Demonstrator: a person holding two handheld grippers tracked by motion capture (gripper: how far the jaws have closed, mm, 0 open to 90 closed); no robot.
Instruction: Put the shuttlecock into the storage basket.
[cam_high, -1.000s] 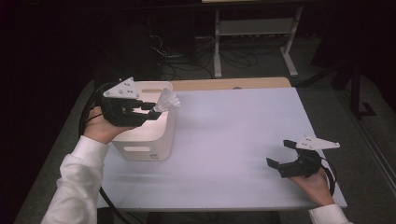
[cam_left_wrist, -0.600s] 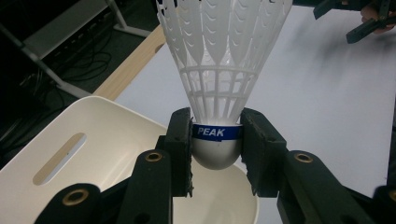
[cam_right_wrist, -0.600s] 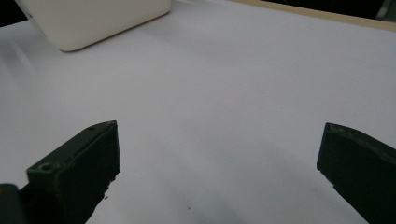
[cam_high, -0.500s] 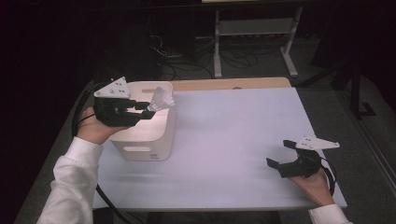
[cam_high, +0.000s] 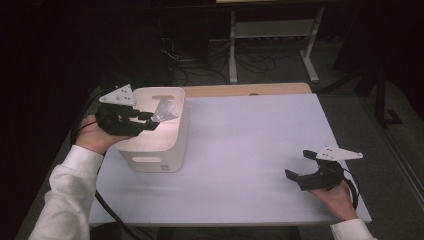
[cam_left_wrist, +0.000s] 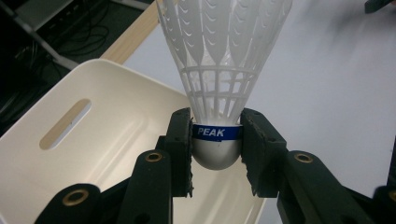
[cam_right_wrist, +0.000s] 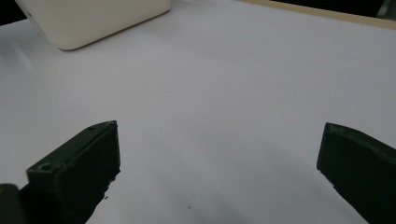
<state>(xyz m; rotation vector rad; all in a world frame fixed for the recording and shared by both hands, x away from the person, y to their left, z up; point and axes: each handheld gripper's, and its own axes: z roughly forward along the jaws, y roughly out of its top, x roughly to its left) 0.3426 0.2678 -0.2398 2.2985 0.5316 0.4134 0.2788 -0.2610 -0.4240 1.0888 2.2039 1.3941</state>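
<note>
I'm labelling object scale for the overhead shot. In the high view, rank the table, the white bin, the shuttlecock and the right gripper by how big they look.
1. Table
2. White bin
3. Right gripper, though it sits nearer the camera
4. Shuttlecock, held over the bin

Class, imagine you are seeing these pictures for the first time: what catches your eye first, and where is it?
A white shuttlecock stands out, clamped at its cork by the left gripper above the open cream bin at the table's left. The right gripper rests open at the near right.
</note>
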